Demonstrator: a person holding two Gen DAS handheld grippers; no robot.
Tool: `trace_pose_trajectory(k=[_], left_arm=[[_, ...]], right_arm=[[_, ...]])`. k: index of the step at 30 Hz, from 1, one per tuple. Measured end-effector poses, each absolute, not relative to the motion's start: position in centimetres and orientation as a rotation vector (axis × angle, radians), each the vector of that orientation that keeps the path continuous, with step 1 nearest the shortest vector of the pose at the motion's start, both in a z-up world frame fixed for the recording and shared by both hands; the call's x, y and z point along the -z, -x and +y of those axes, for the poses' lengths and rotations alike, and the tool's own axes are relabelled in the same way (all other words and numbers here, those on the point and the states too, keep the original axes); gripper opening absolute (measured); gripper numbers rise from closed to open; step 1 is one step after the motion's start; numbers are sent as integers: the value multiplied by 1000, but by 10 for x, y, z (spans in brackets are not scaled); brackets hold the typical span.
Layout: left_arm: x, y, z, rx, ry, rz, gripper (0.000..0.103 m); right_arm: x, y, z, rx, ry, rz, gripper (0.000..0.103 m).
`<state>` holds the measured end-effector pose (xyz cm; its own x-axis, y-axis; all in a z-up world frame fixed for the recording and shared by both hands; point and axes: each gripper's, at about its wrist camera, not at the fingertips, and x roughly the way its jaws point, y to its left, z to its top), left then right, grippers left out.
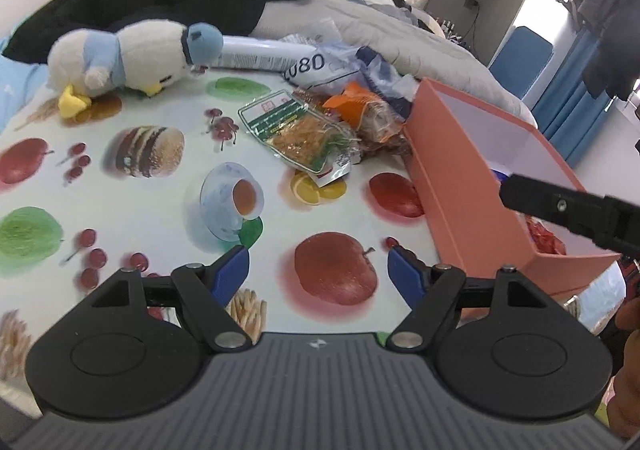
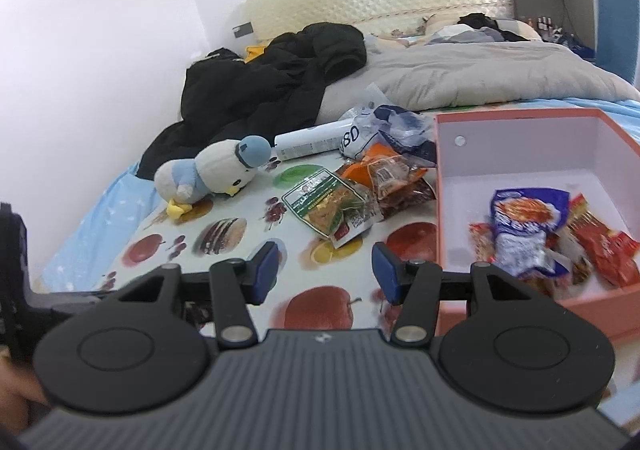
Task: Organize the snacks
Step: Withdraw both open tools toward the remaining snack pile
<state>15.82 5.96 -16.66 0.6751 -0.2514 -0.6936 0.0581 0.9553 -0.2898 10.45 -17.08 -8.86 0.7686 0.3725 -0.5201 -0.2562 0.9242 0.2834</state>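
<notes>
In the left wrist view, the left claw [image 1: 318, 274] stands open and empty; snack packets [image 1: 304, 130] wait at upper centre beside the pink box [image 1: 460, 202].

In the right wrist view, the right claw [image 2: 324, 270] is open and empty; several packets [image 2: 528, 230] already lie in the box at right, so roughly half remains.

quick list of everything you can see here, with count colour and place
box: one, pink outside, white inside, right side of cloth
blue packet: one, blue and white, inside box
red packets: a few, inside box, count unclear
green packet: one, green-edged clear, on cloth left of box
orange packets: pile, behind green packet
plush toy: one, white and blue, far left of cloth
white can: one, lying behind pile
black jacket: one, on bed
left gripper: open, empty
right gripper: open, empty
</notes>
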Motion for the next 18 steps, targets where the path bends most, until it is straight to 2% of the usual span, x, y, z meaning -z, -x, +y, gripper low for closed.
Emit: trace_pose_trajectory(k=[1, 3, 14, 18], left_arm=[[173, -166, 61, 179, 264, 816, 80], [184, -179, 64, 183, 289, 821, 79], [226, -268, 71, 221, 415, 807, 77], [240, -294, 70, 246, 458, 817, 72]], right_arm=[[91, -112, -167, -345, -189, 608, 64], [95, -124, -163, -338, -175, 607, 68], [119, -213, -139, -200, -103, 671, 67], [131, -240, -133, -158, -89, 687, 60]])
